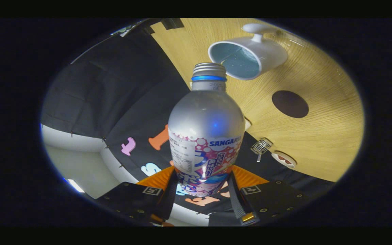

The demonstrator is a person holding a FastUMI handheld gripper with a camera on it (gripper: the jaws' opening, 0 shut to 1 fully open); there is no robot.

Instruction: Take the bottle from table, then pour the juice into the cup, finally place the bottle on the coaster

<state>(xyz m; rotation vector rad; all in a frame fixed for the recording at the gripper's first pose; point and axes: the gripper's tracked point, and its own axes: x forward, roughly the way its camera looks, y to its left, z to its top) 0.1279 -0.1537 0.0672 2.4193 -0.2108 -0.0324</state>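
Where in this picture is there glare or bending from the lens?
Gripper view: a bluish glare spot sits on the bottle's bare metal shoulder, held between the gripper fingers; the fisheye curves the table edge and grain, and tilts the cup and coaster; the bottle is sharp, the rim areas dimmer.
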